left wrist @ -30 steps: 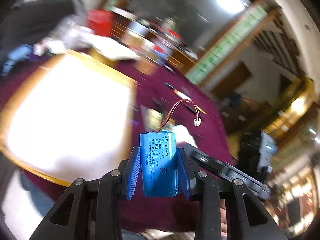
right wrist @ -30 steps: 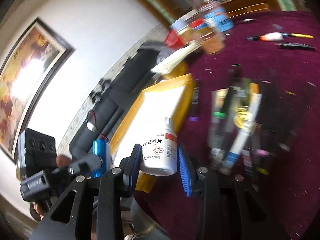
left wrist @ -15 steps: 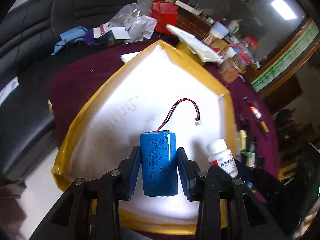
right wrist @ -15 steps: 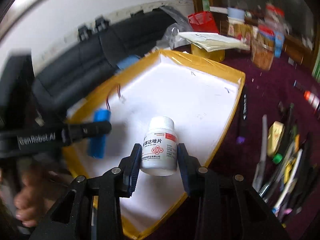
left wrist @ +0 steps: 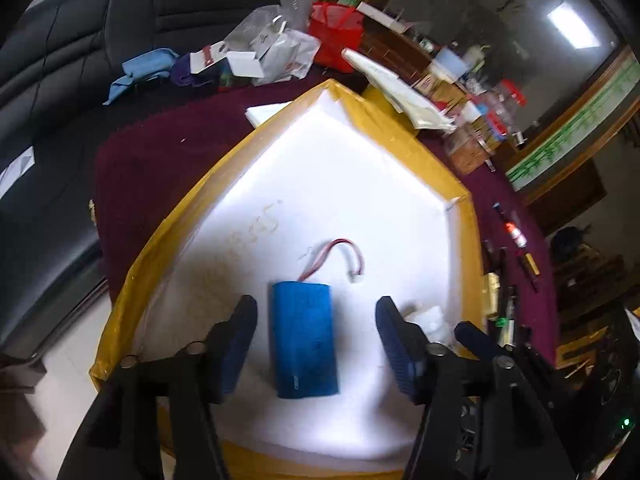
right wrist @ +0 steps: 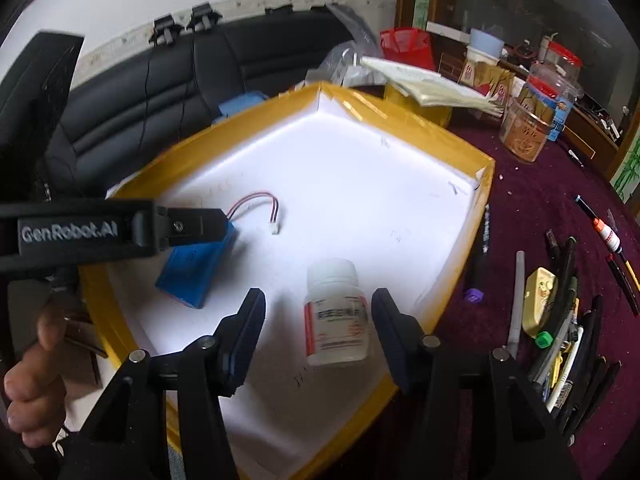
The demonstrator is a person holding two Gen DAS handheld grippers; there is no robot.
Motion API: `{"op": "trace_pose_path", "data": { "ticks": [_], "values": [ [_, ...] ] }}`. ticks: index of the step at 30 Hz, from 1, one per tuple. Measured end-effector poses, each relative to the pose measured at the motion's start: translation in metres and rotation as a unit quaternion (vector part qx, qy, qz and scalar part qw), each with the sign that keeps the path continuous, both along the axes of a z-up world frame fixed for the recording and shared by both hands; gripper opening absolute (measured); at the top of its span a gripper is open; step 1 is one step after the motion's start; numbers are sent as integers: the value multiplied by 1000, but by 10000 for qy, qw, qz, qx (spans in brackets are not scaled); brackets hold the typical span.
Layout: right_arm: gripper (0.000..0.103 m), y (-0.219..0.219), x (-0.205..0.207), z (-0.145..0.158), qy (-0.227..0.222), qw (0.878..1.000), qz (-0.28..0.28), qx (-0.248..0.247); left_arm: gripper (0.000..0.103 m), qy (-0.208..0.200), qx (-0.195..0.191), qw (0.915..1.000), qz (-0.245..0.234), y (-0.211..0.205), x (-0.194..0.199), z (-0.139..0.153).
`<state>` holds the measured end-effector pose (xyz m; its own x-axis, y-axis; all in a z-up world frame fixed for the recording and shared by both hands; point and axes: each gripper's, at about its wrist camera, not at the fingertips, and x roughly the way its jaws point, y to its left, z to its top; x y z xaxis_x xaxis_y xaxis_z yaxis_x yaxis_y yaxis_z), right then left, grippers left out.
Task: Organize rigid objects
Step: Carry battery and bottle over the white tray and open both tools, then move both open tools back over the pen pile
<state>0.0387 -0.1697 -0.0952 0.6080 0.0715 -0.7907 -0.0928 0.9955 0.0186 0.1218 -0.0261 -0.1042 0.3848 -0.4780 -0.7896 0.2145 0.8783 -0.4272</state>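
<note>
A blue battery pack (left wrist: pixel 305 340) with a red wire lies flat on the white floor of a yellow-rimmed box (left wrist: pixel 172 224). My left gripper (left wrist: pixel 316 344) is open around it, jaws apart on both sides, not touching. The pack also shows in the right wrist view (right wrist: pixel 196 270), under the left gripper's finger. A white pill bottle (right wrist: pixel 336 314) stands in the same box (right wrist: pixel 404 128). My right gripper (right wrist: pixel 318 336) is open, its jaws standing clear of the bottle on both sides. In the left wrist view the bottle (left wrist: pixel 426 320) is partly hidden behind the right finger.
Several pens and markers (right wrist: pixel 560 320) lie on the maroon tablecloth (right wrist: pixel 528 200) right of the box. Jars (right wrist: pixel 532 120), papers (right wrist: pixel 424 84) and a red bag (right wrist: pixel 404 46) crowd the far side. A black sofa (left wrist: pixel 60 60) runs along the left.
Both grippers lowered into the box and opened. The battery pack now lies flat on the box floor and the bottle stands there; both were held half a second ago.
</note>
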Motion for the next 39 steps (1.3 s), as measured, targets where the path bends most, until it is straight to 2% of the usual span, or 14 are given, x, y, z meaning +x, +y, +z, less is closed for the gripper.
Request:
{"op": "trace_pose_path", "data": {
  "ticks": [2, 5, 7, 9, 14, 18, 22, 25, 28, 33, 39],
  "values": [
    [55, -8, -9, 6, -130, 9996, -23, 251, 69, -105, -47, 9999, 71, 1, -5, 6],
    [55, -34, -30, 15, -252, 9934, -171, 1107, 69, -315, -210, 9991, 187, 4, -22, 20],
    [55, -52, -47, 19, -372, 9856, -300, 1624, 71, -685, -273, 9971, 174, 1, -44, 35],
    [55, -70, -64, 21, -455, 9782, -473, 1970, 78, -970, -195, 9951, 34, -10, -67, 45],
    [56, -121, -104, 12, -303, 9628, -1155, 2422, 78, -1078, -191, 9925, -536, -54, -108, 56],
    [55, -160, -124, 0, -165, 9592, -1757, 2211, 78, -1157, -193, 9882, -981, -91, -127, 61],
    [55, -205, -147, -19, 45, 9460, -2417, 2161, 78, -1144, -37, 9838, -1381, -125, -144, 57],
    [55, -224, -160, -36, 245, 9371, -2700, 2200, 78, -1066, 71, 9811, -1613, -144, -154, 51],
    [56, -226, -167, -37, 180, 9420, -2541, 2187, 77, -1040, 170, 9790, -1744, -156, -162, 47],
    [66, -222, -170, -38, 76, 9442, -2429, 2224, 77, -1000, 245, 9776, -1835, -163, -168, 45],
    [71, -217, -169, -39, -45, 9482, -2314, 2176, 77, -816, 136, 9816, -1720, -155, -162, 40]
  ]
}}
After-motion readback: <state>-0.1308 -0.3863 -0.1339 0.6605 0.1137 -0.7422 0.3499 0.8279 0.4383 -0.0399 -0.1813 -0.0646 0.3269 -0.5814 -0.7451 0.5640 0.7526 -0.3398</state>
